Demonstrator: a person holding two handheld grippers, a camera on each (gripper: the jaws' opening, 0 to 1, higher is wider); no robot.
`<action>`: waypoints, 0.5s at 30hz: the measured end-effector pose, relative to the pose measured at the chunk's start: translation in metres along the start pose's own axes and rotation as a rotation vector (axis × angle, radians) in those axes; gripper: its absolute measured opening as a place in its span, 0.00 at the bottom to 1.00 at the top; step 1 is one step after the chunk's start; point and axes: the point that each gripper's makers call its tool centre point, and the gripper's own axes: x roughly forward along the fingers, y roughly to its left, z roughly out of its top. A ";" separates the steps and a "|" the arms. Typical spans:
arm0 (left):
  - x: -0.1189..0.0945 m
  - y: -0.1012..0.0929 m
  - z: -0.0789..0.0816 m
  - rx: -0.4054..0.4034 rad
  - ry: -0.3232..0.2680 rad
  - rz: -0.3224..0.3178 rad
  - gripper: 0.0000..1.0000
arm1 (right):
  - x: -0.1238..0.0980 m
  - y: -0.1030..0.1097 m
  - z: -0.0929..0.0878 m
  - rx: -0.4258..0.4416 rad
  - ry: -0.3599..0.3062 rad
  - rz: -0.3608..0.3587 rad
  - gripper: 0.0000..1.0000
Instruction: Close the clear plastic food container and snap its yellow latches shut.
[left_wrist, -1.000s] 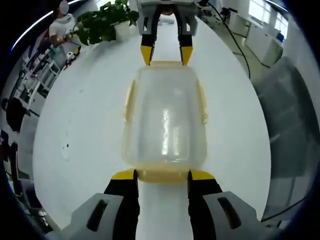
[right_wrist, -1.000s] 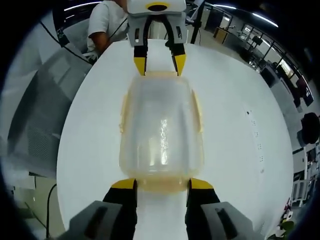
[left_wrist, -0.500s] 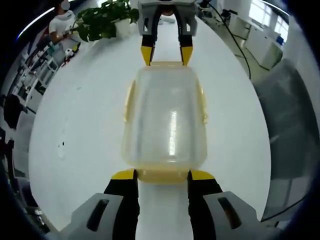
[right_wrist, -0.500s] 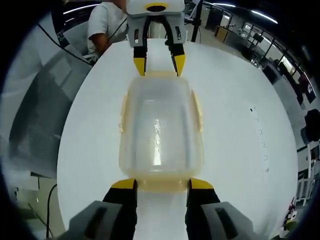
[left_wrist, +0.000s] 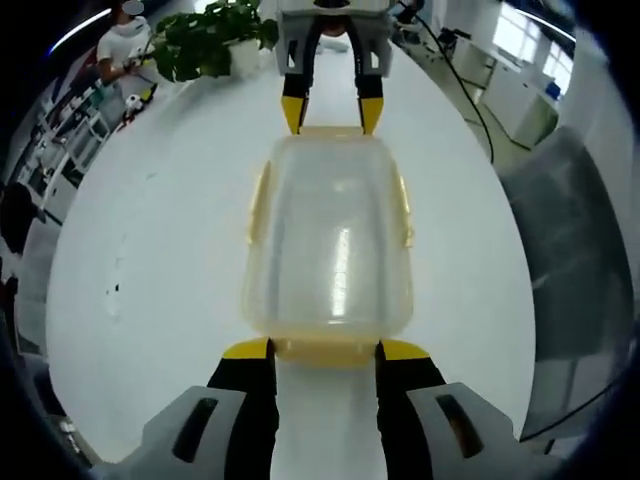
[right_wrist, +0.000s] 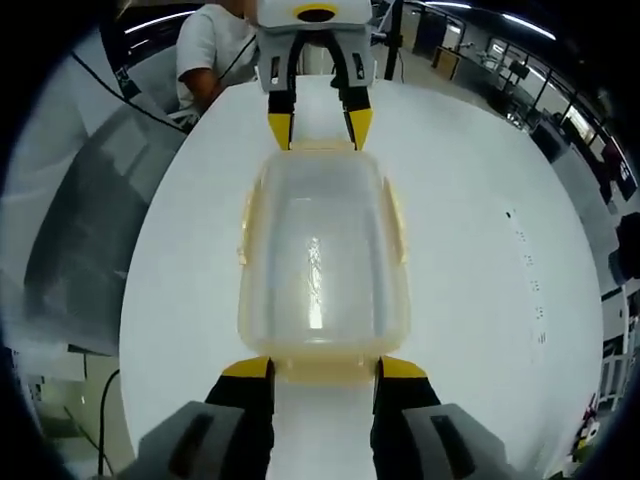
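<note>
Potted plant (left_wrist: 205, 40): far edge of the white table (left_wrist: 150, 250). Clear container (left_wrist: 330, 245): table centre, lid on, yellow latches (left_wrist: 258, 200) along its sides. Left tool (left_wrist: 325, 350): spread, tips at the near end latch. Right tool (right_wrist: 325, 368): spread, tips at the opposite end.

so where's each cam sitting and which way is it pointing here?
Left gripper view: rides the left gripper, looks along the container at the right gripper across it; own yellow-tipped jaws at the bottom.
Right gripper view: rides the right gripper, faces back over the container at the left gripper; own jaws at the bottom.
Shared: the container and white table, from opposite ends.
</note>
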 end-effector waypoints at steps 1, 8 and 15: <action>0.000 0.000 0.000 -0.001 -0.001 -0.003 0.36 | 0.000 0.000 0.000 0.000 0.000 0.003 0.35; 0.000 -0.001 -0.003 0.017 -0.005 -0.007 0.38 | 0.000 -0.001 0.000 0.029 -0.022 -0.004 0.37; 0.000 0.003 -0.008 -0.027 -0.014 0.012 0.49 | -0.004 0.003 -0.007 0.073 -0.045 0.005 0.47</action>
